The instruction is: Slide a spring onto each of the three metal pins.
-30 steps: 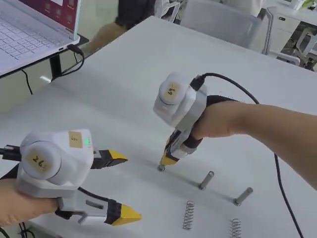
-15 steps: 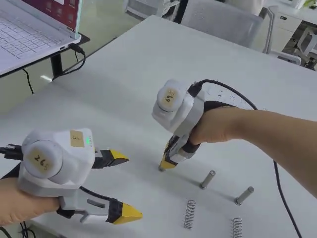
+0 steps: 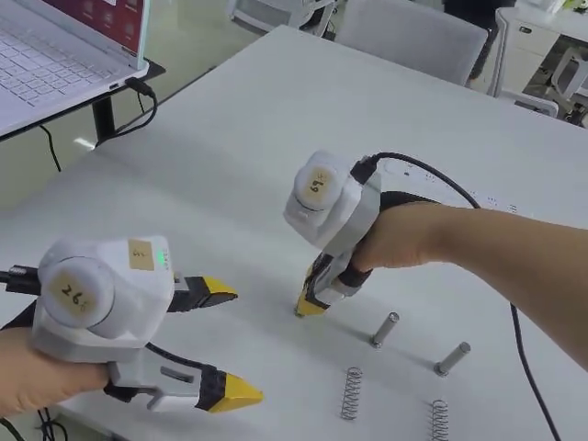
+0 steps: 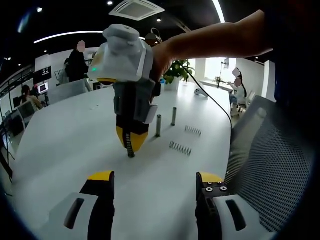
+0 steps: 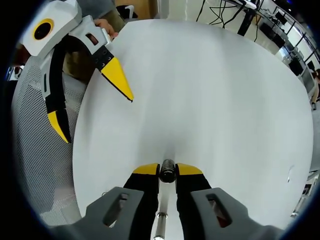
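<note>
Your right tongs mostly cover the gripped spring in the head view. There the lower spring is cut by the bottom edge, the laptop by the left.

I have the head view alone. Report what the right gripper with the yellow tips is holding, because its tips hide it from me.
Observer: In the right gripper view, the right gripper is shut on a dark coiled metal spring, pinched between its two yellow tips.
Operator: Now tell me how that spring stands against the bench.
Observer: In the left gripper view, it hangs roughly upright below the tips and its lower end meets the white table. I cannot make out whether a pin is inside it.
</note>
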Motion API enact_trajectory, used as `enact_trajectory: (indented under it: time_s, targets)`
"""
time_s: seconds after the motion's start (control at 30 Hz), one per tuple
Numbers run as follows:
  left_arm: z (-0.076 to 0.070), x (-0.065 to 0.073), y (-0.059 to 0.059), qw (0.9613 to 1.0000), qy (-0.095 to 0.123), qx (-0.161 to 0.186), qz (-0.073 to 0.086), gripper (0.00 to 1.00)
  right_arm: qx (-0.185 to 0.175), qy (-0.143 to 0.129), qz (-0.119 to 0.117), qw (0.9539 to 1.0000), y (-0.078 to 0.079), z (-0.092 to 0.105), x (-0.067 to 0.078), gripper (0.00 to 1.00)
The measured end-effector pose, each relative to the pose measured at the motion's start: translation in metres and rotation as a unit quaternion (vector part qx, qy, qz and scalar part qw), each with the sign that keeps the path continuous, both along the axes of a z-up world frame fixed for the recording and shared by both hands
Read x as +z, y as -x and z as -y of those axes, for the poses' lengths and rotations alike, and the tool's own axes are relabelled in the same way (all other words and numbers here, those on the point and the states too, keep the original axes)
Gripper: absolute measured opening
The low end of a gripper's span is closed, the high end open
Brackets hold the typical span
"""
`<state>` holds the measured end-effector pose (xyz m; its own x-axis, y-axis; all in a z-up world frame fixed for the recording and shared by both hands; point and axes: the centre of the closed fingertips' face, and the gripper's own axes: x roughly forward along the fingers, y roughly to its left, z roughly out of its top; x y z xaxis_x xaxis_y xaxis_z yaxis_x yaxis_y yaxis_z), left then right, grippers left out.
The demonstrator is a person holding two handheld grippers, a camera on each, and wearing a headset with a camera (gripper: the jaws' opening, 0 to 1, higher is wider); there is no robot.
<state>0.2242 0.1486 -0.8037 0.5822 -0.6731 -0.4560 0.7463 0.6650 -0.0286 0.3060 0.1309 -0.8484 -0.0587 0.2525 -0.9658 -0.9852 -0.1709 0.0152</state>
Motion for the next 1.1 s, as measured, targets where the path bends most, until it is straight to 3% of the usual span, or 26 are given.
enact_trajectory:
  time_s: [0.23,0.63,0.93,1.1]
  targets:
    - [0.000,-0.001,0.000,1.0000,-0.002,-0.001,0.000,0.62,-0.006,-0.007,-0.009,0.9999,0.002,0.001,0.003,0.17]
    - [0.003,-0.002,-0.001,1.0000,-0.004,-0.009,-0.002,0.62,-0.022,-0.026,-0.003,0.9994,-0.005,0.009,0.014,0.23]
    - [0.005,-0.001,-0.001,0.9998,-0.007,-0.016,-0.003,0.62,-0.042,-0.050,0.005,0.9979,-0.006,0.019,0.033,0.24]
    - [0.007,0.000,0.000,0.9997,-0.008,-0.021,-0.003,0.62,-0.053,-0.074,0.013,0.9958,-0.007,0.023,0.050,0.25]
